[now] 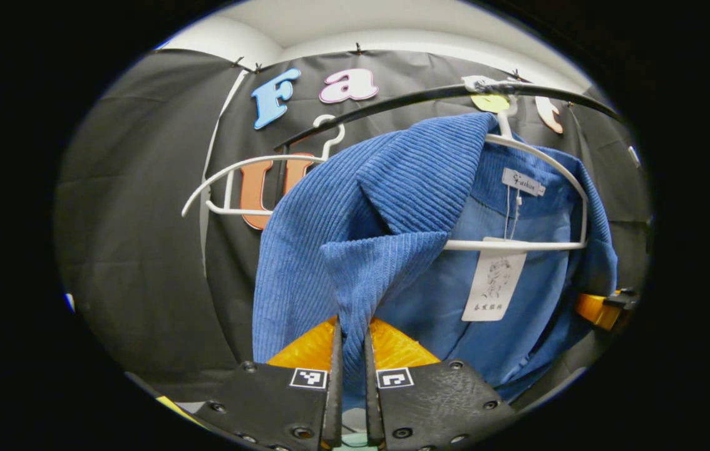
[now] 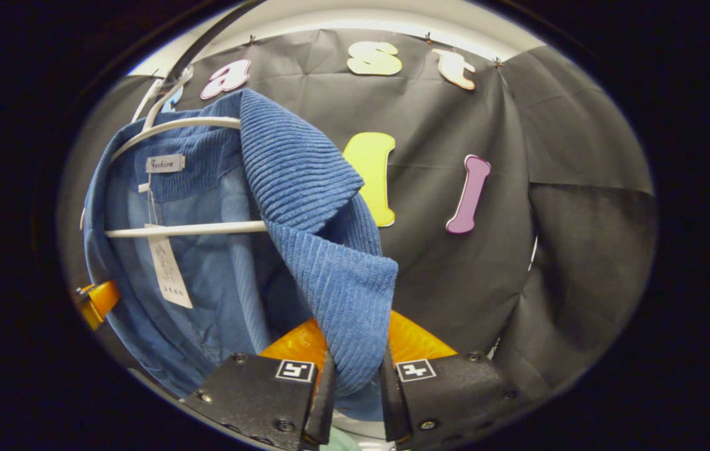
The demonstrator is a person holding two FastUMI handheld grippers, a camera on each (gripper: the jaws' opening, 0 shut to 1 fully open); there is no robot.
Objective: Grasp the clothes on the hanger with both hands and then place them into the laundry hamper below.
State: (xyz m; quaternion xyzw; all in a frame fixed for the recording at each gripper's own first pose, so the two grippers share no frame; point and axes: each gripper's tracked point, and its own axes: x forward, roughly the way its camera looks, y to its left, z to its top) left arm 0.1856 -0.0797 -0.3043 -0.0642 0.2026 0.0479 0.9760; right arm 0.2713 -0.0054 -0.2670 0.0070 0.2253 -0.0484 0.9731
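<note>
Your left gripper is pinching the lapel of a blue corduroy jacket, both fingers pressing the ribbed fabric between them. Your right gripper is clamping the opposite front edge of the same jacket, its fingers set a little wider around a thicker fold of cloth. The garment is hanging open on a white hanger, which is hooked over a dark rail against the black booth wall. A paper tag is dangling on a string from the collar label, lying against the paler lining. A second white hanger, bare, is hanging just beside the jacket on the same rail. From the left gripper view, part of the other gripper is peeking out past the jacket's far edge.
</note>
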